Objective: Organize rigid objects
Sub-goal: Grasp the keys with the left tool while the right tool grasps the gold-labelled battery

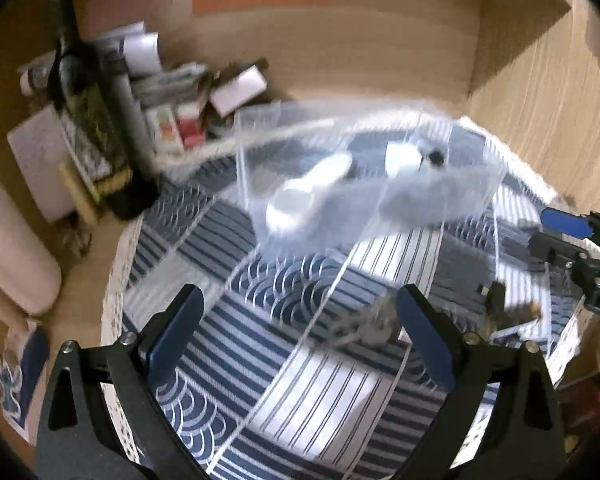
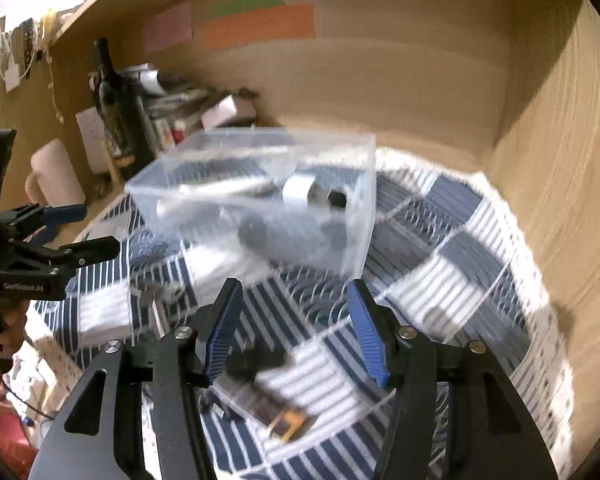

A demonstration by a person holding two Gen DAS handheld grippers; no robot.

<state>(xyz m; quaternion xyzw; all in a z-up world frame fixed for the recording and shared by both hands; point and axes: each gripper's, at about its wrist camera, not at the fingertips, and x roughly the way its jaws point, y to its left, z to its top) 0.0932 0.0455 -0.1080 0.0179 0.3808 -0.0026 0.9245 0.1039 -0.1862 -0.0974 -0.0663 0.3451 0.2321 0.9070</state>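
Note:
A clear plastic box (image 2: pixel 300 184) stands on the blue and white patterned cloth (image 2: pixel 440 280); it holds a white cylinder (image 2: pixel 298 192) and dark round parts. The box also shows in the left wrist view (image 1: pixel 360 168), blurred. My right gripper (image 2: pixel 296 328) is open and empty, just above a dark object with a small orange and black piece (image 2: pixel 288 420) on the cloth. My left gripper (image 1: pixel 300 332) is open and empty over the cloth, next to a small metal clutter of keys (image 1: pixel 376 320). The right gripper shows at the right of the left view (image 1: pixel 572 240).
A dark wine bottle (image 1: pixel 88 104) stands at the back left beside stacked papers and small boxes (image 1: pixel 188 92). A pink roll-like object (image 2: pixel 56 176) lies left. Wooden walls (image 2: pixel 540 140) enclose the back and right.

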